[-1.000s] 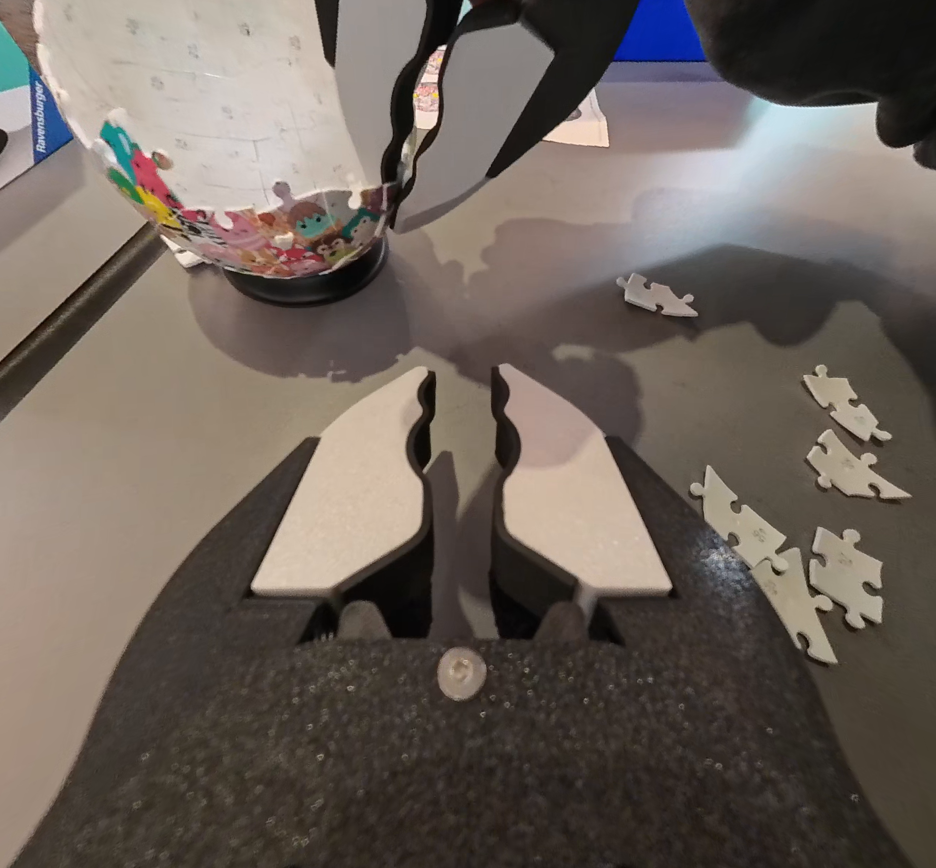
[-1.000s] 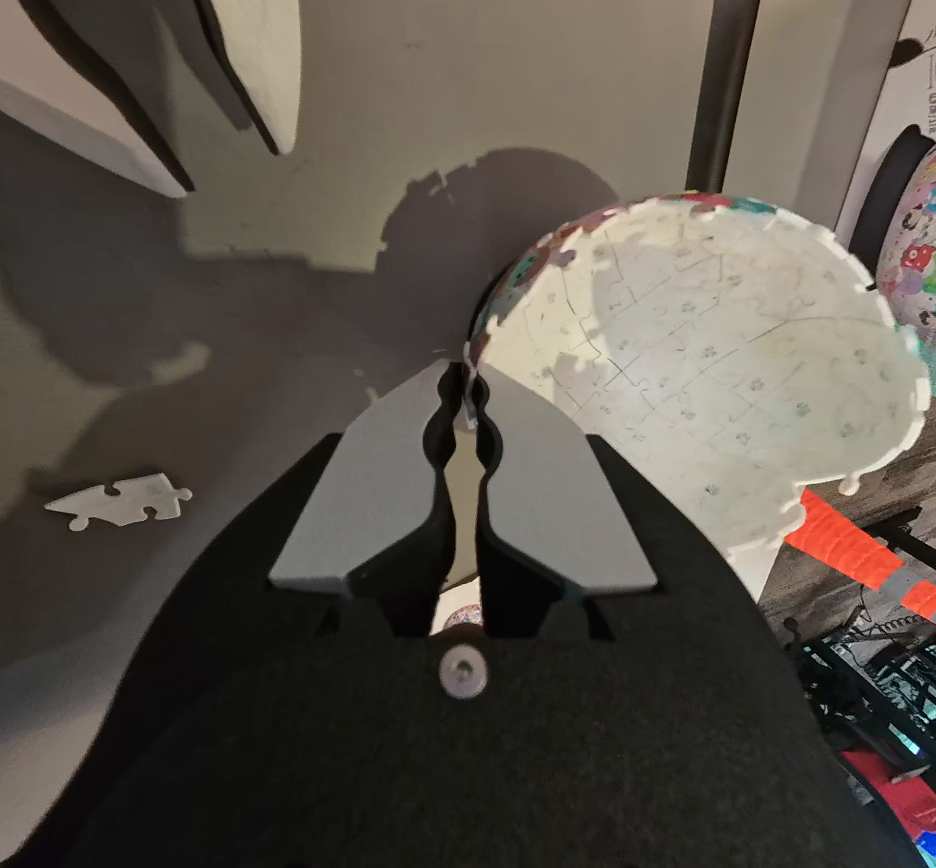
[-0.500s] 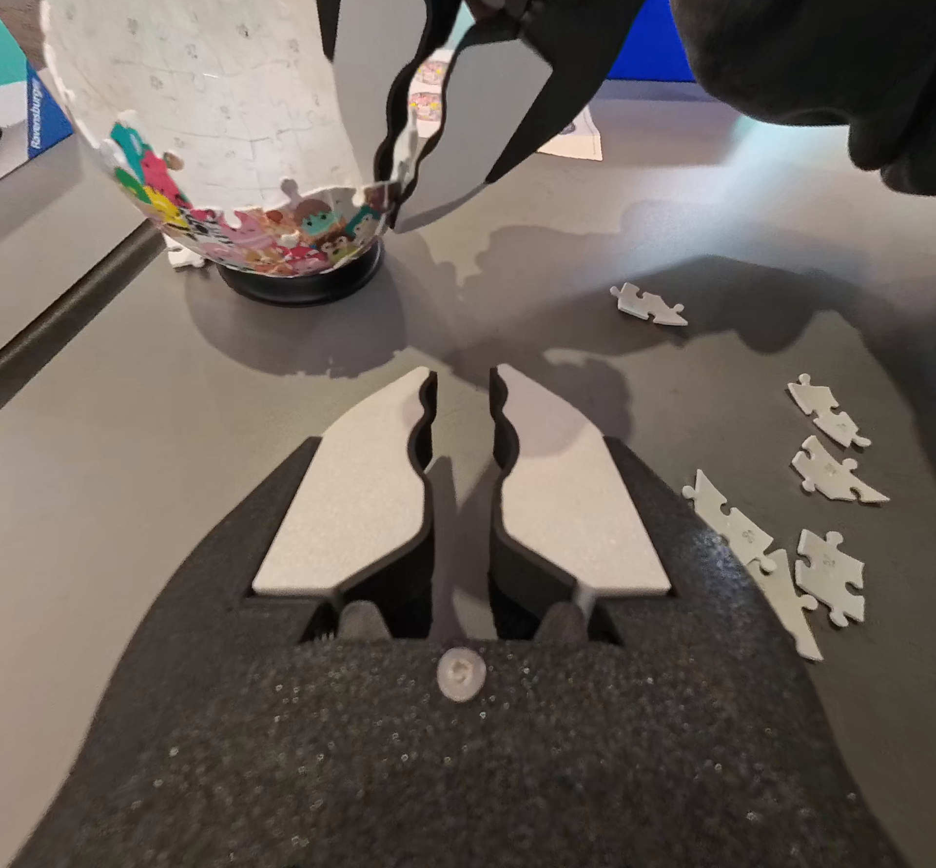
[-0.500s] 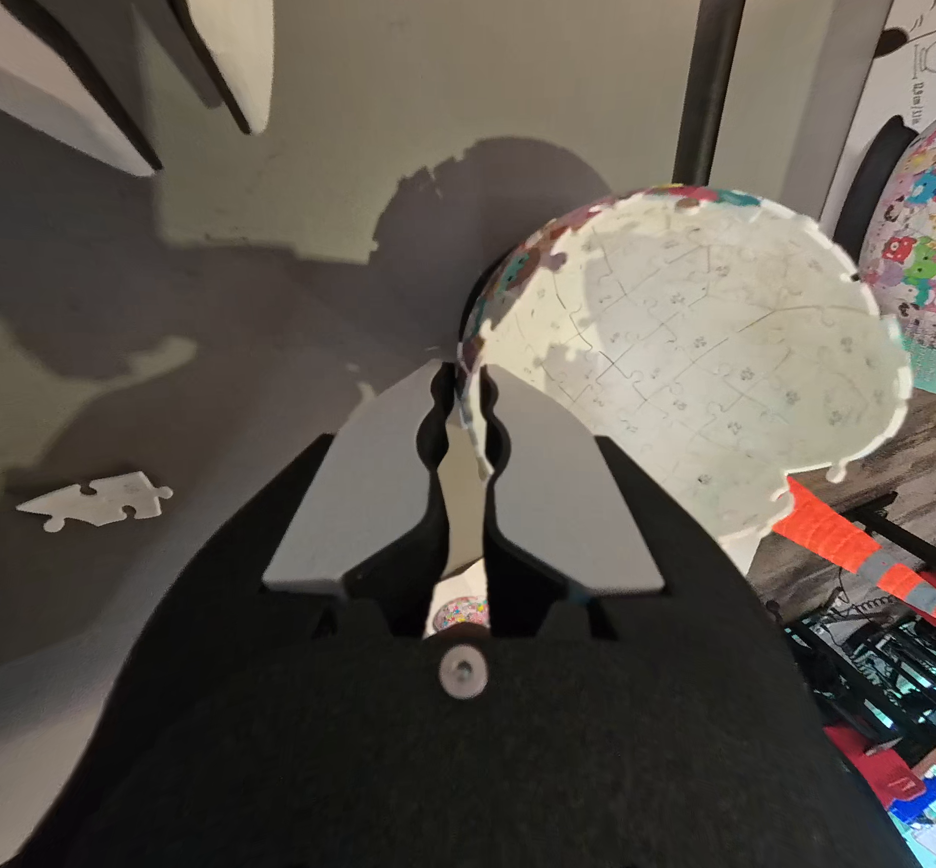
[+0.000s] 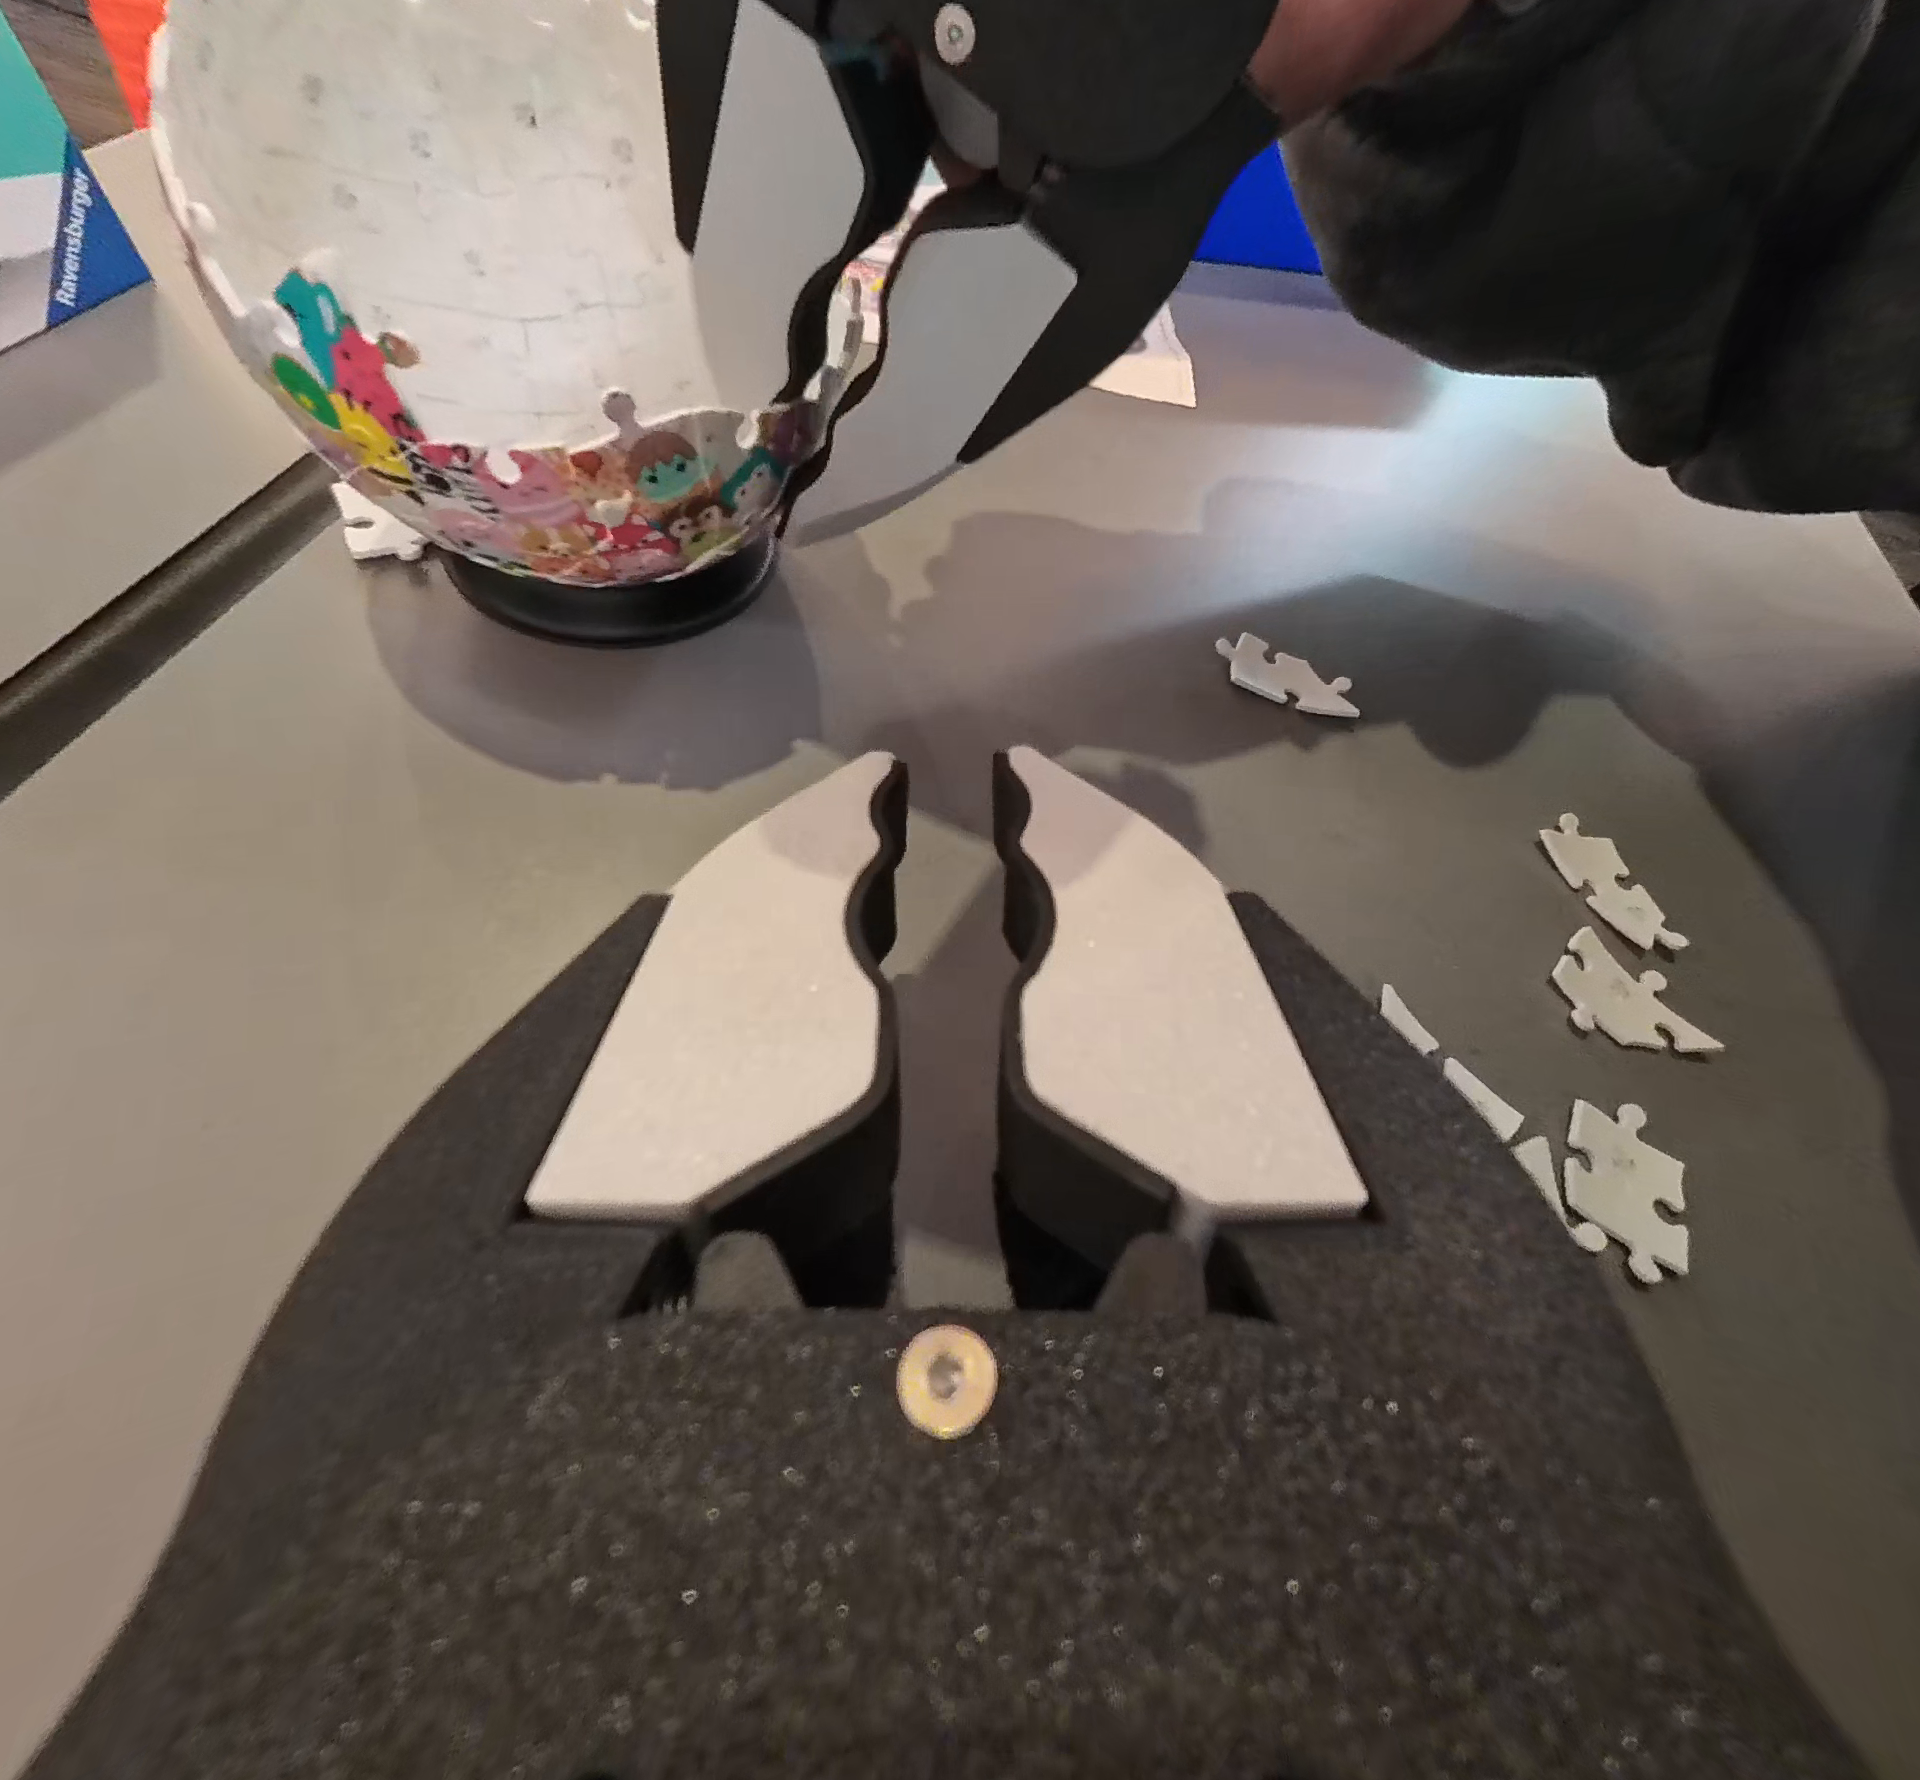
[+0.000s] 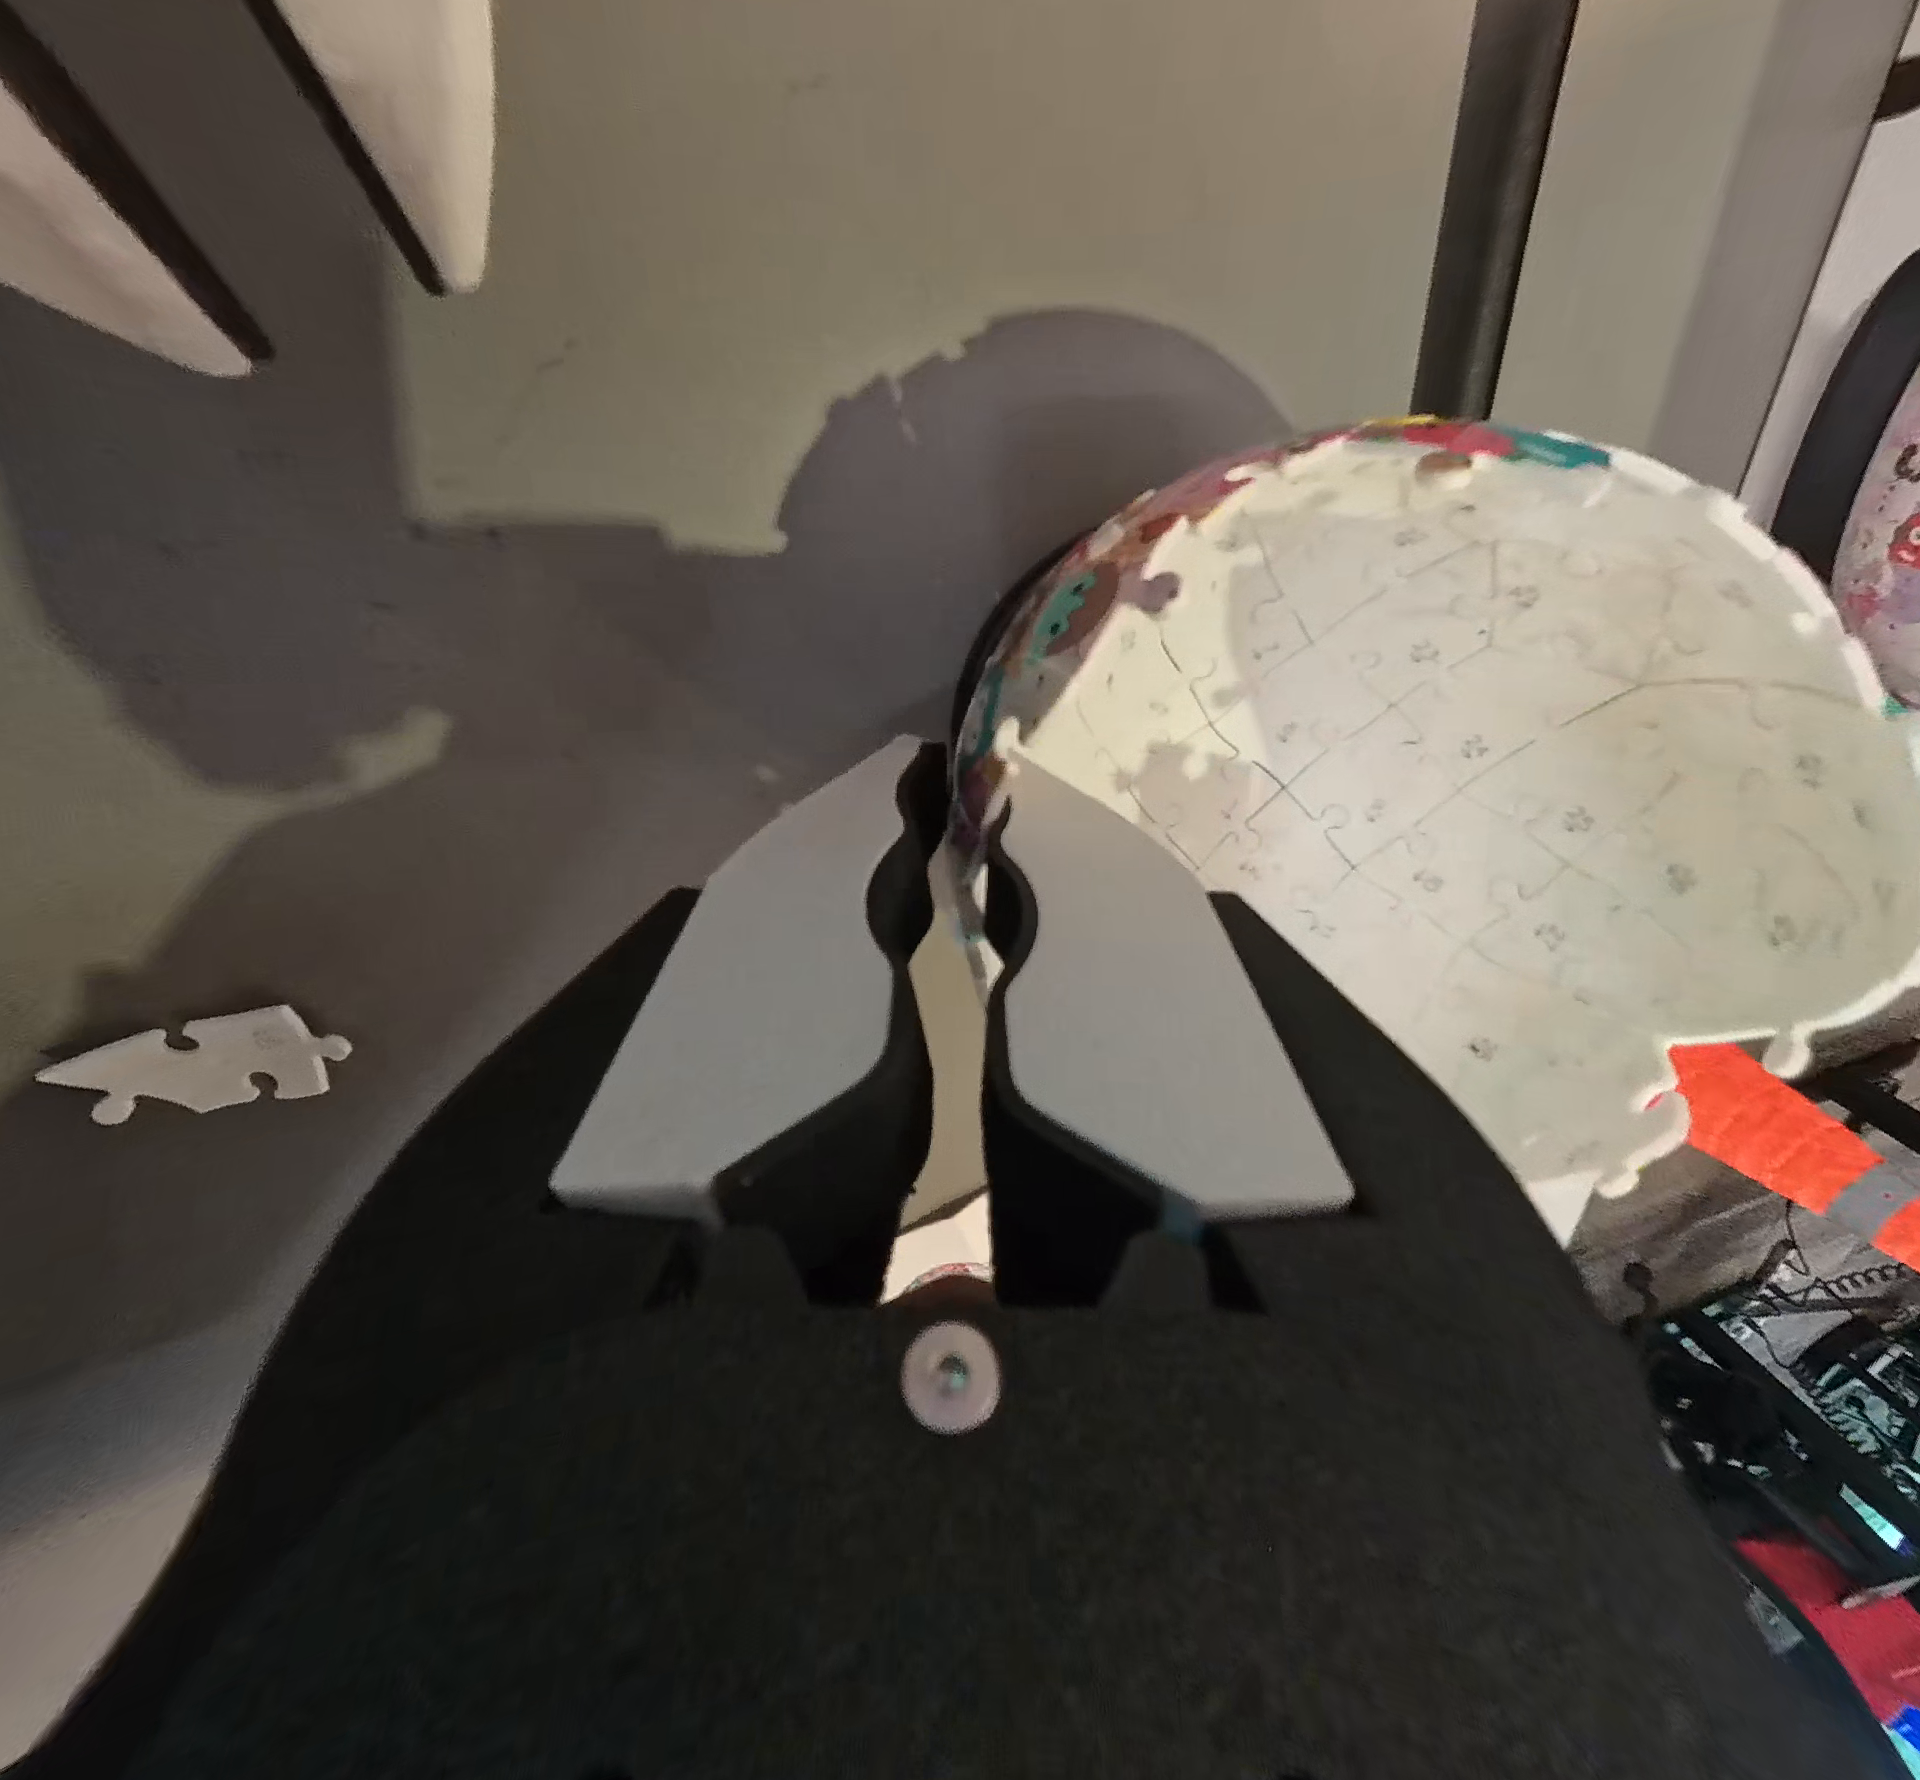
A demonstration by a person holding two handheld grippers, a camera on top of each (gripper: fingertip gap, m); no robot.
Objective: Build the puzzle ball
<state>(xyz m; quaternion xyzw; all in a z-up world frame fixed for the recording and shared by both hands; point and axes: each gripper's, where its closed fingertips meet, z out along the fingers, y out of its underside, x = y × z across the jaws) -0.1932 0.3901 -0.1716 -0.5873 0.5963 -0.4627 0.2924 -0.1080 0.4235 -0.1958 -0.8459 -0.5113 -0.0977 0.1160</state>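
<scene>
My right jaws (image 6: 961, 847), nearly closed on a piece (image 6: 964, 909), have pressed it deeper onto the ball (image 6: 1507, 795) rim at 12 o'clock, seating under way; left jaws (image 5: 943, 774) idle, slightly apart, empty.

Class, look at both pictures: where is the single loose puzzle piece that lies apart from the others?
In the left wrist view the lone puzzle piece lies flat on the grey table, right of the half-built puzzle ball; the right wrist view shows it at far left.
</scene>
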